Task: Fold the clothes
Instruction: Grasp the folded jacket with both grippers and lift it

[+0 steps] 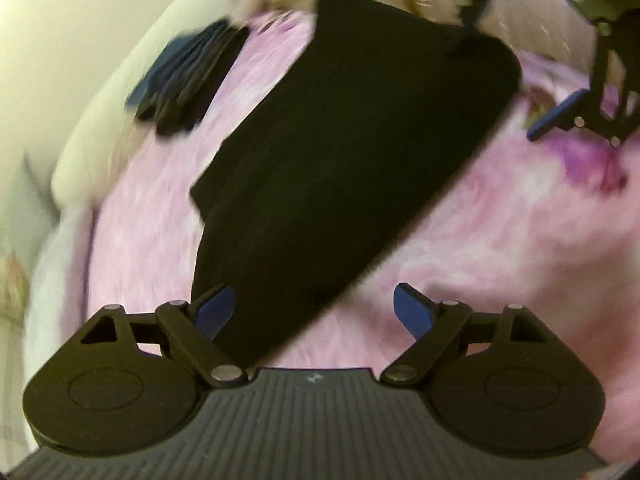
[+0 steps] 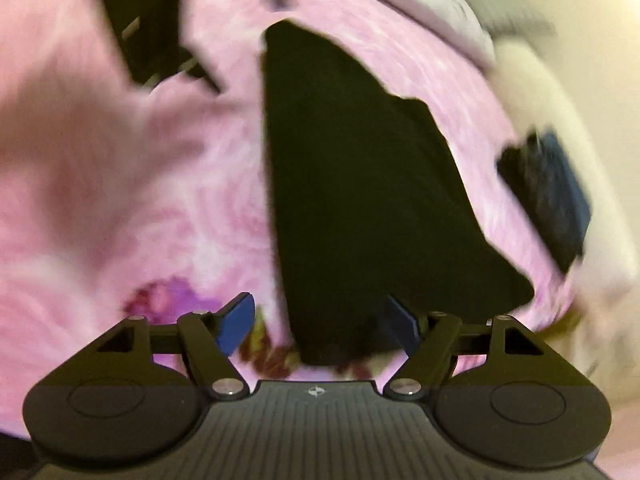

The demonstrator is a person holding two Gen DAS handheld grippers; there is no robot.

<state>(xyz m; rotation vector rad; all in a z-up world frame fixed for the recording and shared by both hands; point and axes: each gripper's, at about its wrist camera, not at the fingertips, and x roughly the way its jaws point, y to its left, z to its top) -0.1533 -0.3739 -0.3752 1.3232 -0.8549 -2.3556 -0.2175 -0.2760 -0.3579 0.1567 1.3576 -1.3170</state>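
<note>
Both the left hand-held gripper [image 1: 314, 312] and right hand-held gripper [image 2: 318, 326] hang released over the black garment [image 1: 340, 152] on the pink blanket [image 1: 500, 240], so a shallow pinch could snag blanket too.

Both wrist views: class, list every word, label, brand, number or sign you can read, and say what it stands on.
No readable text in either view.
Left gripper: a small pale emblem on its ridged body, no letters legible.
Right gripper: the same emblem, also illegible.
Black garment, pink blanket, stack of dark clothes: no print or label visible.

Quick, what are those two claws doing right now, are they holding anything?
Left claw: open, holding nothing, above the black garment.
Right claw: open, holding nothing.
</note>
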